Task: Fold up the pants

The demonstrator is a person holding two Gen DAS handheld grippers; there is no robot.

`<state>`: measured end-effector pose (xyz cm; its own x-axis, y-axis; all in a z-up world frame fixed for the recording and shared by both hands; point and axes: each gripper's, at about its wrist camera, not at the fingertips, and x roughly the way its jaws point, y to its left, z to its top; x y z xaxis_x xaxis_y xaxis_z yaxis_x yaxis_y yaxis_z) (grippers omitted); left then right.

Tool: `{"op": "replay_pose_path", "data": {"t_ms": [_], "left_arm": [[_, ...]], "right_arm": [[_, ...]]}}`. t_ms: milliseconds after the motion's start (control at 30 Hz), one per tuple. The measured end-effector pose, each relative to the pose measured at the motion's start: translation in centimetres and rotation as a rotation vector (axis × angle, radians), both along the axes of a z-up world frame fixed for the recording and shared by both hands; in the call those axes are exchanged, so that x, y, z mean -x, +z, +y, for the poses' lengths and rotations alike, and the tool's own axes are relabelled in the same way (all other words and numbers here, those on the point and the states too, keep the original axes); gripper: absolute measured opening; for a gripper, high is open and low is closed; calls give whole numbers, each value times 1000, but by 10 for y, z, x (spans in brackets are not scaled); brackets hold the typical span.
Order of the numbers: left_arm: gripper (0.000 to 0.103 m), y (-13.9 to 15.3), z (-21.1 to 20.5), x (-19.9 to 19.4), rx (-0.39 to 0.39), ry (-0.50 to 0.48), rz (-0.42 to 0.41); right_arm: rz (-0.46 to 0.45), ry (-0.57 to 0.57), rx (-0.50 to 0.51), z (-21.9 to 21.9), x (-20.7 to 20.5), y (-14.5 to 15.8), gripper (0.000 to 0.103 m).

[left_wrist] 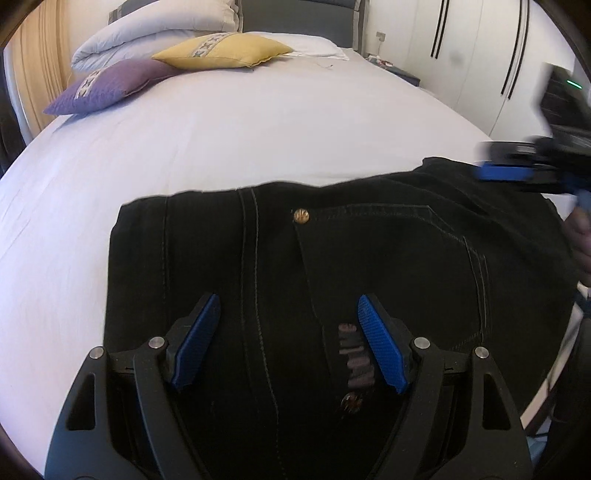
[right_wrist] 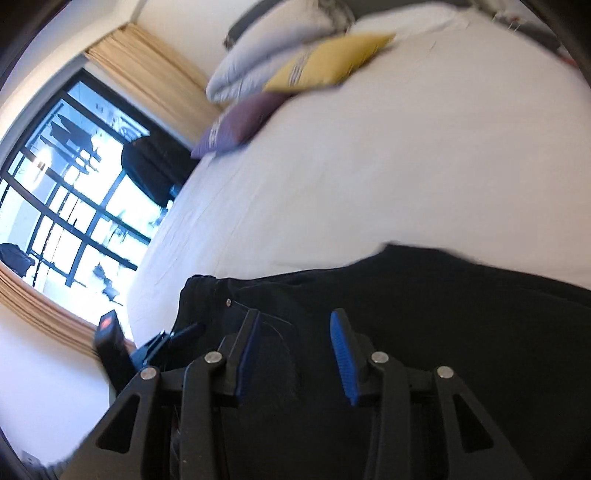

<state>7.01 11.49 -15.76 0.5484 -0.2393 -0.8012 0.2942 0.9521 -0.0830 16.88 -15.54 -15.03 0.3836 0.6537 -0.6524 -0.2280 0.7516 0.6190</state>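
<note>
1. Bedroom setting: a white-sheeted bed (left_wrist: 258,140) fills both views, with a wardrobe (left_wrist: 472,55) to one side and a dark-framed window (right_wrist: 74,192) with beige curtains (right_wrist: 155,77) to the other.
2. At the head of the bed lie a folded white duvet (left_wrist: 147,33), a yellow cushion (left_wrist: 221,51) and a purple cushion (left_wrist: 107,86), the yellow one resting partly on the purple.
3. Black jeans (left_wrist: 369,266) lie flat on the near part of the sheet, with a brass rivet (left_wrist: 300,215) and pocket stitching visible.
4. Left gripper (left_wrist: 288,339): jaws spread wide over the denim, nothing between the blue pads (left_wrist: 380,343).
5. Right gripper (right_wrist: 293,354): jaws likewise parted above the jeans, grasping nothing. From the left wrist camera it appears blurred at the garment's far right edge (left_wrist: 517,173).
</note>
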Motion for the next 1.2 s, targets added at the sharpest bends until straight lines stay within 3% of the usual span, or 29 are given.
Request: {"op": "replay_pose_path", "data": {"t_ms": [167, 267, 367, 433, 467, 500, 567, 633, 700, 733, 767, 800, 867, 1033, 1200], "left_arm": [[76, -1, 1, 4, -10, -7, 5], [76, -1, 9, 11, 9, -5, -1], [76, -6, 7, 15, 18, -2, -5], [76, -7, 3, 19, 8, -2, -13], [76, -8, 1, 19, 3, -2, -18], [76, -8, 0, 18, 0, -3, -22], [76, -9, 0, 17, 2, -2, -26], [76, -8, -3, 15, -4, -3, -22], [76, -8, -3, 15, -4, -2, -19], [76, -8, -2, 13, -3, -2, -17], [76, -8, -2, 16, -2, -2, -15], [76, -8, -1, 16, -3, -1, -14], [76, -8, -2, 16, -5, 1, -14], [76, -8, -2, 15, -10, 14, -21], [76, 2, -6, 21, -41, 37, -17]], "right_arm": [[165, 34, -15, 44, -39, -55, 39], [145, -50, -31, 18, -39, -59, 19], [128, -175, -5, -26, -41, -57, 14], [99, -245, 66, -46, -30, -44, 19], [74, -263, 65, -52, -21, -33, 29], [59, -259, 11, -55, -12, -24, 35], [25, -205, -122, -49, 9, -7, 62], [-3, -129, -136, -34, 26, -4, 68], [18, -94, -115, -30, 39, -20, 68], [53, -117, -108, -42, 41, -32, 66], [91, -162, -123, -61, 44, -46, 46], [113, -210, -194, -88, 50, -57, 37], [132, -316, -234, -136, 67, -65, 26], [48, -542, -174, -260, 145, -58, 20], [42, -814, -82, -372, 236, -57, 12]]}}
